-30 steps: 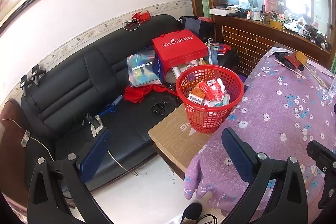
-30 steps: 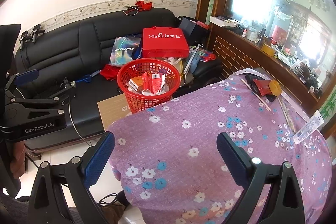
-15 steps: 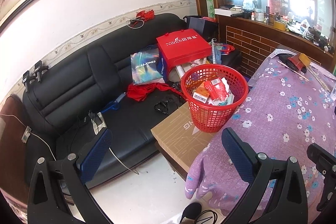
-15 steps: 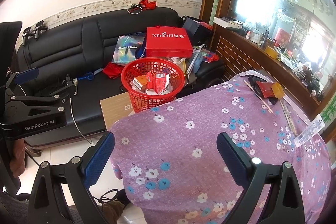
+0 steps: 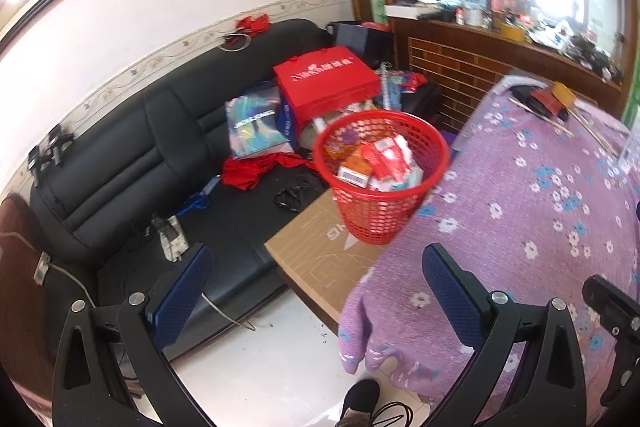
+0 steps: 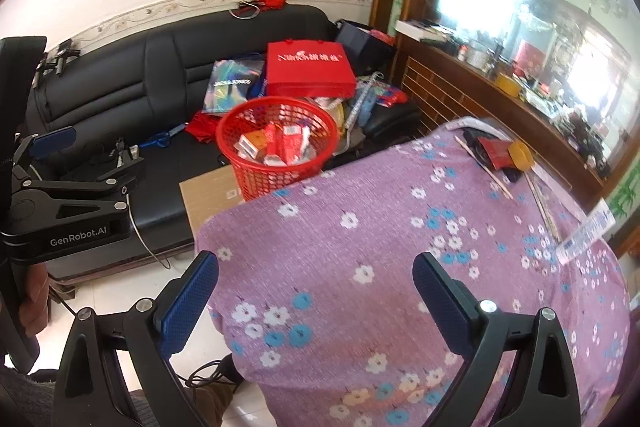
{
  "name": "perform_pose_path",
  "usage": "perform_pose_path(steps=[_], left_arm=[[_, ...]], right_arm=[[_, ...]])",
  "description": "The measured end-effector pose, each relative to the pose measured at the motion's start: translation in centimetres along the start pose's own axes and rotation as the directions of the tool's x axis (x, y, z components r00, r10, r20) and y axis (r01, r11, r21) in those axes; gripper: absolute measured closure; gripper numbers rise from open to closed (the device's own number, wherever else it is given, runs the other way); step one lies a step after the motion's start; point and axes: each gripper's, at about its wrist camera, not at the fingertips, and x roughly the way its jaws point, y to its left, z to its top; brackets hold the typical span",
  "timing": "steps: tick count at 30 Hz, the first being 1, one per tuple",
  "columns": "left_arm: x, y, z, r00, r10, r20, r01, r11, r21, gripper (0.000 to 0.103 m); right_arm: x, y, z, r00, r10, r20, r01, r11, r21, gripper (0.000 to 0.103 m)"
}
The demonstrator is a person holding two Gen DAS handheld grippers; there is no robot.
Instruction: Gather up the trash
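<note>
A red mesh basket [image 5: 382,219] full of cartons and wrappers stands on a cardboard box [image 5: 320,259] beside the table; it also shows in the right wrist view [image 6: 276,183]. The table has a purple flowered cloth [image 5: 540,211] [image 6: 380,267]. At its far end lie a red and yellow packet [image 6: 504,153], thin sticks [image 6: 484,167] and a clear plastic wrapper [image 6: 584,237]. My left gripper [image 5: 320,287] is open and empty, held near the table's corner. My right gripper [image 6: 316,291] is open and empty above the cloth.
A black leather sofa [image 5: 132,163] holds a red gift bag [image 5: 328,87], a glossy shopping bag [image 5: 252,127], red cloth [image 5: 248,175] and cables. A wooden sideboard [image 6: 480,95] with clutter stands behind the table. White tiled floor [image 5: 256,367] lies below.
Both grippers have drawn back and shifted a little; the basket and table sit slightly further off and lower in view. Both stay open and empty.
</note>
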Motion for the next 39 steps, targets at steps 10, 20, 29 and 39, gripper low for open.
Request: perform_pose_path(steps=[10, 20, 29, 39], left_arm=[[2.4, -12.4, -1.0, 0.974, -0.214, -0.071, 0.225, 0.94, 0.257, 0.0], [3.7, -30.8, -4.1, 0.865, -0.449, -0.223, 0.498, 0.725, 0.476, 0.0], [7.1, -36.0, -4.5, 0.81, -0.498, -0.309, 0.585, 0.65, 0.485, 0.0], [8.2, -35.3, -4.3, 0.768, -0.559, -0.312, 0.64, 0.643, 0.422, 0.0]], right_arm=[[0.9, -10.9, -6.8, 0.975, -0.142, -0.169, 0.191, 0.927, 0.322, 0.003], [-0.3, -25.7, -20.0, 0.868, -0.327, -0.374, 0.495, 0.631, 0.597, 0.003], [3.0, -28.8, -22.3, 0.866, -0.331, -0.374, 0.499, 0.539, 0.679, 0.0], [4.6, -29.0, -21.3, 0.847, -0.372, -0.38, 0.532, 0.553, 0.641, 0.0]])
